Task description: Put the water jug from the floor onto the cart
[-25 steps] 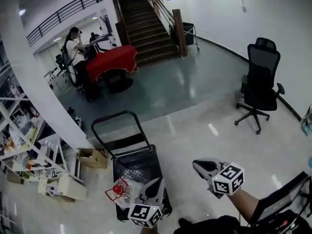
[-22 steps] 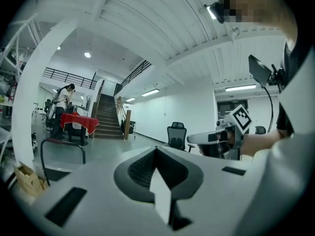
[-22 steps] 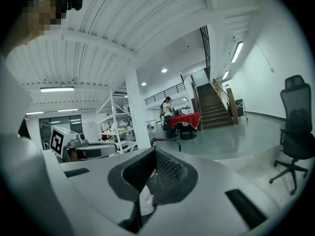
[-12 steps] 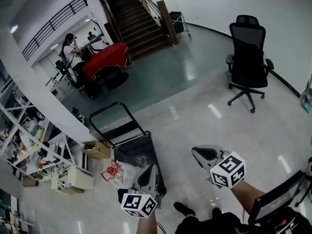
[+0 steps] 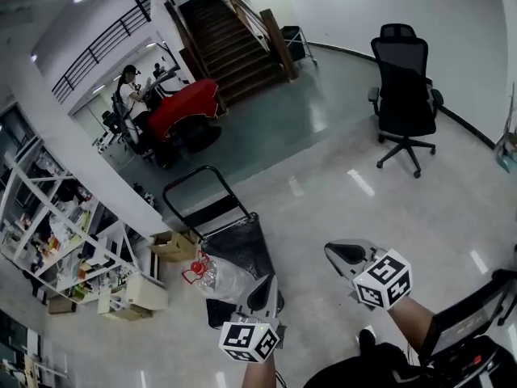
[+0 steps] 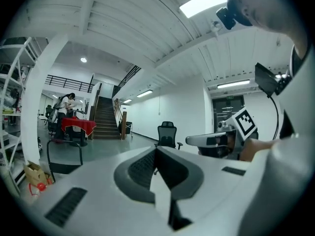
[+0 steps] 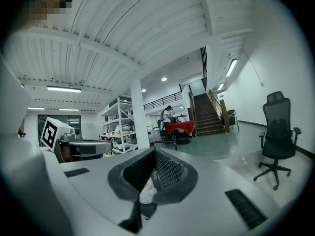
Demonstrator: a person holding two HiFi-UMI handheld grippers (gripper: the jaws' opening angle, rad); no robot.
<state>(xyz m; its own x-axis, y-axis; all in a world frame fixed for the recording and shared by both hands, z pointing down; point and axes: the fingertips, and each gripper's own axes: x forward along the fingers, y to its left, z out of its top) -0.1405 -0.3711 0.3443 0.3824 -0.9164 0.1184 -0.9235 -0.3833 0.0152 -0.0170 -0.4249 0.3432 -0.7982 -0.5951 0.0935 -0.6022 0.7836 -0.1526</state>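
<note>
The water jug (image 5: 216,278), clear with a red cap (image 5: 194,268), lies on its side just left of your left claw (image 5: 267,281), a little ahead of its tip. It overlaps the left edge of the cart (image 5: 242,245). From the head view you cannot tell whether it rests on the black platform or on the floor beside it.

Your left claw hovers over the near end of the cart, and its own view shows the jaws (image 6: 157,154) pressed together with nothing between them. Your right claw (image 5: 331,251) is out to the right of the cart, over bare floor and well apart from the jug. Its jaws (image 7: 155,154) are likewise closed and hold nothing. Each claw shows in the other's view, off to the side and level with it.

Left of the left claw, beyond the jug, are a cardboard box (image 5: 174,245) and white shelves (image 5: 56,249). Far ahead of both claws stand a table under a red cloth (image 5: 182,107) with a person (image 5: 133,95) seated at it, and a staircase (image 5: 230,47). A black office chair (image 5: 401,95) stands well ahead of the right claw.
</note>
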